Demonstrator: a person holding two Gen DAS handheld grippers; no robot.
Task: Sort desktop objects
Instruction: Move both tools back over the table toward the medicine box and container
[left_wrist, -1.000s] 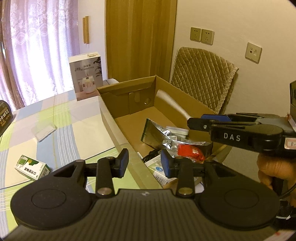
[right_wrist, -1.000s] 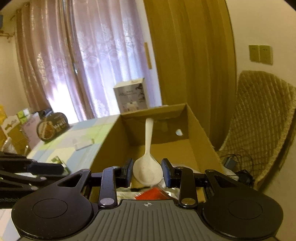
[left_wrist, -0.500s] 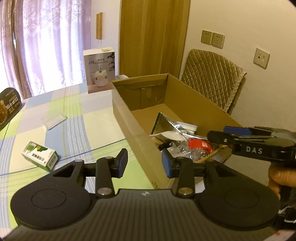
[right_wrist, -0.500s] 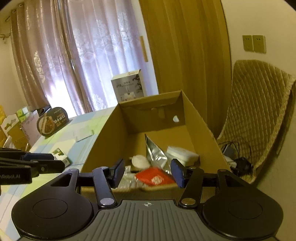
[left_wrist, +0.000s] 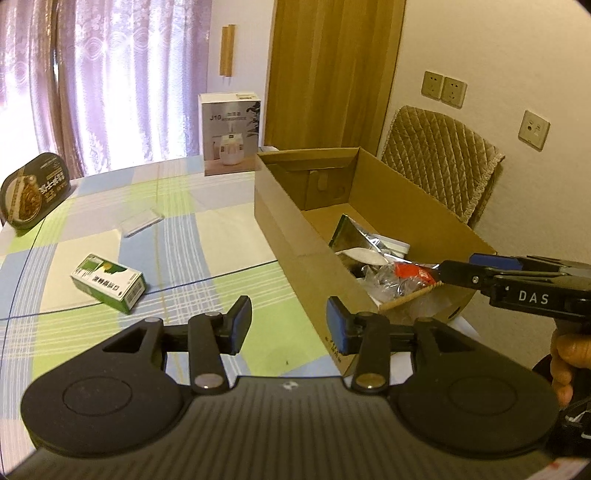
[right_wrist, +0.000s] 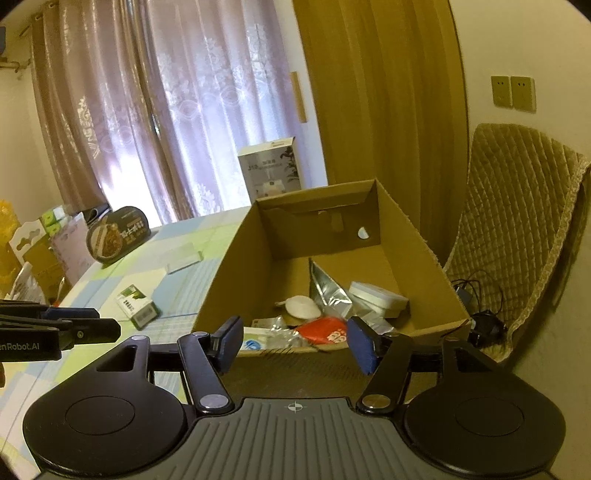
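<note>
An open cardboard box (left_wrist: 280, 229) (right_wrist: 236, 280) stands at the table's right edge. In it lie a white spoon (right_wrist: 301, 306) (left_wrist: 362, 255), a red packet (right_wrist: 325, 330) (left_wrist: 410, 271), a silver foil bag (right_wrist: 328, 291) and a white case (right_wrist: 380, 299). My right gripper (right_wrist: 293, 341) hangs open and empty over the box's near wall. My left gripper (left_wrist: 288, 321) is open and empty above the table, left of the box. A green and white carton (left_wrist: 108, 282) (right_wrist: 138, 306) and a flat white packet (left_wrist: 142, 221) (right_wrist: 184, 258) lie on the checked tablecloth.
A tall white product box (left_wrist: 229, 133) stands at the table's far edge, and an oval food tub (left_wrist: 33, 192) leans at the far left. A quilted chair (left_wrist: 439, 177) with cables is behind the cardboard box. A person's hand (left_wrist: 569, 354) holds the right gripper.
The right gripper has opened and let the white spoon drop into the box, then drawn back. The left gripper has pulled back and left from the box, staying open.
</note>
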